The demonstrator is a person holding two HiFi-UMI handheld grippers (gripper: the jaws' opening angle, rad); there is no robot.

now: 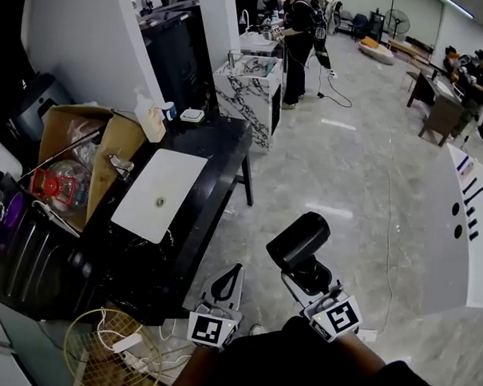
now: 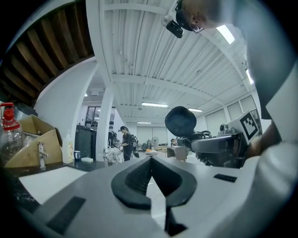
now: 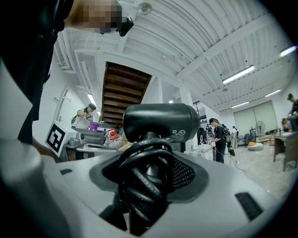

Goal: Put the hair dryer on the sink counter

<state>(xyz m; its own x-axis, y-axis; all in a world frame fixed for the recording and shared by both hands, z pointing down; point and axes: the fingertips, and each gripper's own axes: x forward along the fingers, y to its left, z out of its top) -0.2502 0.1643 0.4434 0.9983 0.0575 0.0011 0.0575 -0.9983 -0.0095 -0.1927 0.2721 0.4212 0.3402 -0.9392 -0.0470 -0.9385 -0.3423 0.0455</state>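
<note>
I've got the hair dryer [image 1: 298, 240] in the air over the floor, well apart from the dark desk [image 1: 224, 143] and its white sink [image 1: 178, 173]. The right hand-held gripper [image 3: 146, 183] is clamped on the handle, with the black cord [image 3: 139, 172] wound round it between the jaws. The left hand-held gripper [image 2: 150, 179] is closed, pads together, nothing in it. I'd call the dryer rigid, smooth plastic and top-heavy at the barrel, so it may swivel in the grip. The rubbery coil probably adds bite but could squirm. The handle looks like the right place to hold. That handle is buried under cord, I can't find the plug, and the desk's near end is lost in dark clutter.
</note>
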